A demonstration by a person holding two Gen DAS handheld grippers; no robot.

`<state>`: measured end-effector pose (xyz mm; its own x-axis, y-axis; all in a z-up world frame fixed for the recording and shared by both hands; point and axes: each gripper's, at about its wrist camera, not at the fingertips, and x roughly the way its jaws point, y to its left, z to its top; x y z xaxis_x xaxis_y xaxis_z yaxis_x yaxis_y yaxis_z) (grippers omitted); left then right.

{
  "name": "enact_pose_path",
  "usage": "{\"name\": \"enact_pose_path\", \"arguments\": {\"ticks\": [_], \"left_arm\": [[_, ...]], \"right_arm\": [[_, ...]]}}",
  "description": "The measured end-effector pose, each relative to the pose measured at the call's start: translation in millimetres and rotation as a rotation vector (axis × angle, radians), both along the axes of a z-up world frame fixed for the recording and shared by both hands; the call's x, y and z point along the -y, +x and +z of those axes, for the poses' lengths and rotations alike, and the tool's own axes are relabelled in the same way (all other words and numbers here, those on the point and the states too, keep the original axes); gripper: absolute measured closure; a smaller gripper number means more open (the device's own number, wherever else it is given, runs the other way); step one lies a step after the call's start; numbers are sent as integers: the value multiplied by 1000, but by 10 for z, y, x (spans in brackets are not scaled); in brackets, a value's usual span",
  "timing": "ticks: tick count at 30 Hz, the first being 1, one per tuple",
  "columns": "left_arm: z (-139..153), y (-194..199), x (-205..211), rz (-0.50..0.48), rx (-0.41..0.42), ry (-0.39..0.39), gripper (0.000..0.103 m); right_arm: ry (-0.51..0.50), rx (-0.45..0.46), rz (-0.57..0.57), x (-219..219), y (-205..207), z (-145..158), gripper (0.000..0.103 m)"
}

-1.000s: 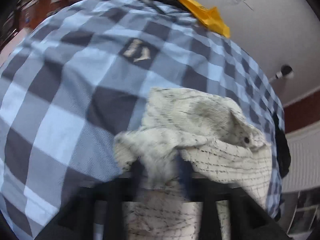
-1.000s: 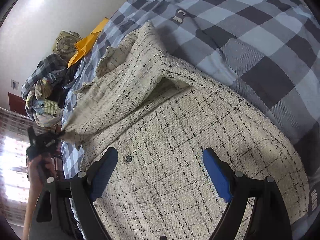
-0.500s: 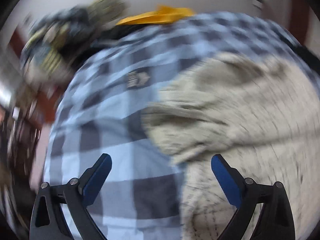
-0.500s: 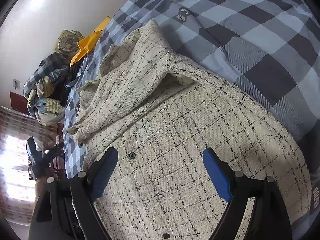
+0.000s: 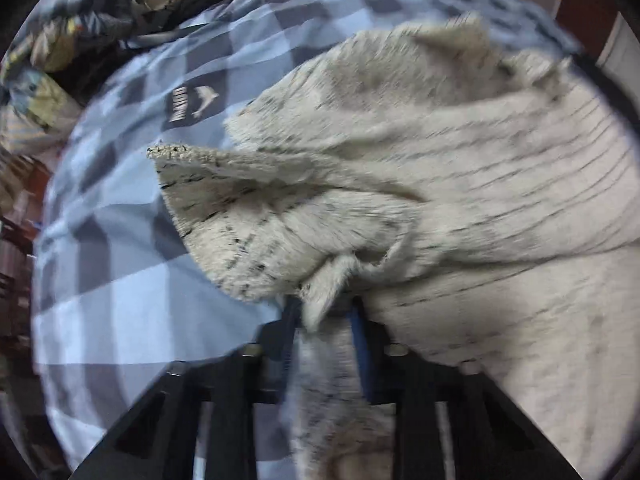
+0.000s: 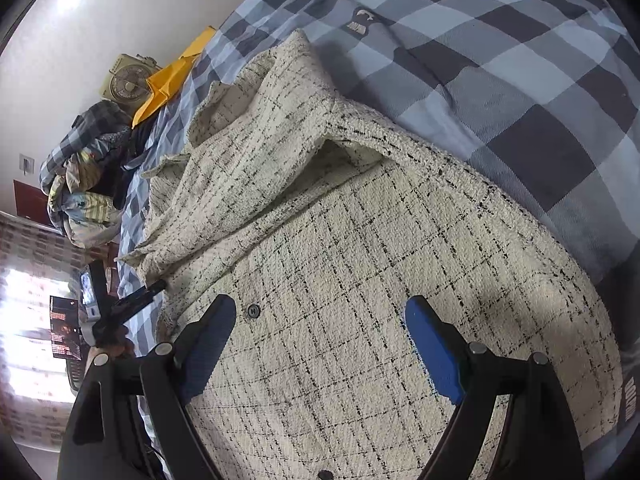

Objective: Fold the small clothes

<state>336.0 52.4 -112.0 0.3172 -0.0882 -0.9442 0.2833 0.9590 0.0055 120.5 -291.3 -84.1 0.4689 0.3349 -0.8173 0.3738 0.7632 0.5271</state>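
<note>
A cream tweed jacket (image 6: 340, 240) with thin black checks lies spread on a blue-and-grey checked bed cover (image 6: 520, 80), one sleeve folded across its body. In the left wrist view the jacket (image 5: 440, 184) fills the right half. My left gripper (image 5: 326, 312) points steeply down, its jaws closing with a fold of the jacket's edge pinched between the blue pads. The right wrist view shows that gripper (image 6: 158, 286) touching the jacket's far-left edge. My right gripper (image 6: 320, 340) hovers open over the jacket's front, beside a dark button (image 6: 253, 311), with nothing between its fingers.
A yellow item (image 6: 168, 80) and a beige fan (image 6: 126, 80) sit by the white wall at the bed's far end. A pile of mixed clothes (image 6: 80, 184) lies beside them. Bare checked cover (image 5: 120, 280) stretches left of the jacket.
The left gripper let go of the fabric, opened wide, rolled and shifted along the jacket's edge, then closed on a new fold. The right gripper kept still and open.
</note>
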Motion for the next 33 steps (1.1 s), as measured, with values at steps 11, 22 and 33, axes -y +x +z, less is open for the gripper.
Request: {"name": "enact_pose_path", "arguments": {"ticks": [11, 22, 33], "left_arm": [[925, -408, -224, 37, -18, -291, 96], [314, -363, -667, 297, -164, -80, 96], [585, -475, -76, 202, 8, -179, 95]], "right_arm": [[21, 3, -7, -2, -46, 18, 18], [44, 8, -5, -23, -43, 36, 18], [58, -4, -19, -1, -46, 2, 18]]}}
